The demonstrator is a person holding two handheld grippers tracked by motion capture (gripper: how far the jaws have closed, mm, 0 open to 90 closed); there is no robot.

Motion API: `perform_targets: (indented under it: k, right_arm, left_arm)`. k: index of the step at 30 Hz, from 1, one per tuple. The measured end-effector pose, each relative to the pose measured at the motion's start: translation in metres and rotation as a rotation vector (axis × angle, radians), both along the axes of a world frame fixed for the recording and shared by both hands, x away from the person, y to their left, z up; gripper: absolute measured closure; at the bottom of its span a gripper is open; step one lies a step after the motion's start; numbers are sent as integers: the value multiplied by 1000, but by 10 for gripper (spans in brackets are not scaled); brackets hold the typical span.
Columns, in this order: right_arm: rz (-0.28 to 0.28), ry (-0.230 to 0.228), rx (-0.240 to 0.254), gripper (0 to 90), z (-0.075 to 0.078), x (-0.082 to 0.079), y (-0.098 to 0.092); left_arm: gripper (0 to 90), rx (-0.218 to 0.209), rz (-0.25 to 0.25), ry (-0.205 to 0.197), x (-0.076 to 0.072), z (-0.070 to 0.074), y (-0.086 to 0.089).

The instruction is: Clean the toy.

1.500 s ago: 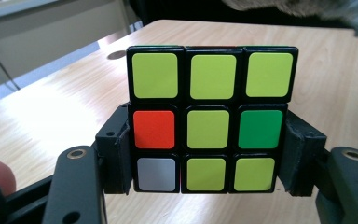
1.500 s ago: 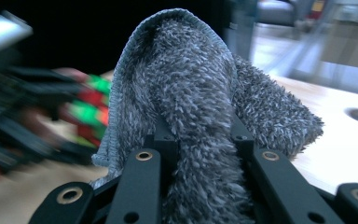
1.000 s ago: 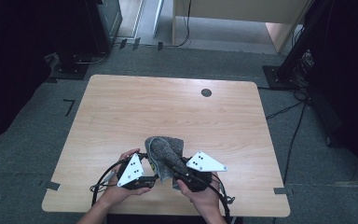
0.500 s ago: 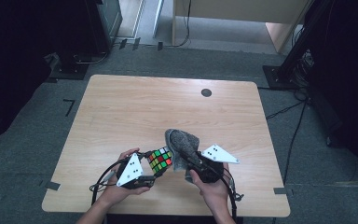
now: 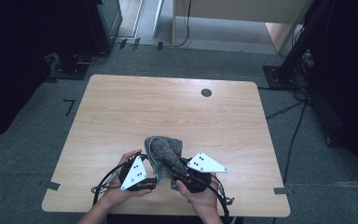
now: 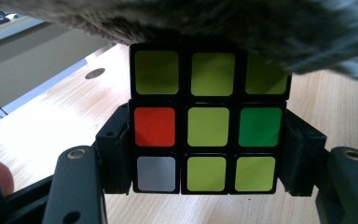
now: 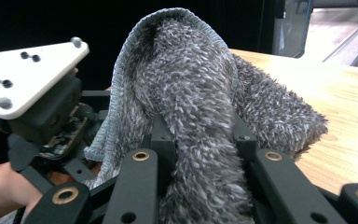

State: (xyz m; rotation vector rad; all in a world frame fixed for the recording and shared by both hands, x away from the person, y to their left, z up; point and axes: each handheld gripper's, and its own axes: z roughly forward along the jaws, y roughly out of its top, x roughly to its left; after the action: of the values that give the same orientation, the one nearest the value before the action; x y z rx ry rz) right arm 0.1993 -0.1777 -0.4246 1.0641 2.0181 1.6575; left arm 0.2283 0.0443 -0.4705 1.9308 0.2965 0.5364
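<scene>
The left gripper [image 6: 205, 154] was clamped on one puzzle cube [image 6: 207, 123], its jaws pressing the cube's two sides. The cube's top row sat half under a grey cloth [image 6: 242, 28], and from above the cube was hidden beneath it. The right gripper [image 7: 200, 140] was closed on that one shaggy cloth [image 7: 191, 93], which draped over its jaws and covered their tips. Both were held near the front edge of the table [image 5: 168, 107], one dark round spot [image 5: 206, 92] far off.
</scene>
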Motion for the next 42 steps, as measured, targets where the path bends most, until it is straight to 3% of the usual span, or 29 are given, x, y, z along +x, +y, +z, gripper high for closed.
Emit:
perform_targets:
  k: [6,10,13,17,21,25,27,31,36,39,42]
  right_arm:
    - [-40,0,-11,715,0,5,-10]
    - [-134,32,-55,714,-7,12,-21]
    - [-167,65,-16,714,-9,15,-29]
    - [-125,18,7,711,1,8,-24]
    - [-58,-35,-3,703,7,-2,-9]
    - [-36,-30,-33,699,2,-3,0]
    - [-42,-24,-17,698,-2,-1,-2]
    - [-91,-14,-58,695,-5,5,-9]
    - [-179,56,-52,696,-10,11,-20]
    - [-185,37,-8,695,-4,7,-22]
    - [-144,0,5,693,3,0,-15]
  left_arm:
    - [344,-32,-8,-14,-1,4,3]
    - [344,-37,5,-8,1,3,4]
    - [344,-13,31,4,6,-2,6]
    - [344,-9,41,23,8,-5,5]
    - [344,-8,29,15,6,-4,3]
    - [344,-38,-5,7,3,-1,4]
    - [344,-29,3,-13,1,0,3]
    - [344,-34,5,-16,1,1,4]
    - [345,-52,20,-6,4,0,8]
    - [344,-52,39,15,8,-4,10]
    - [344,-44,36,16,8,-6,9]
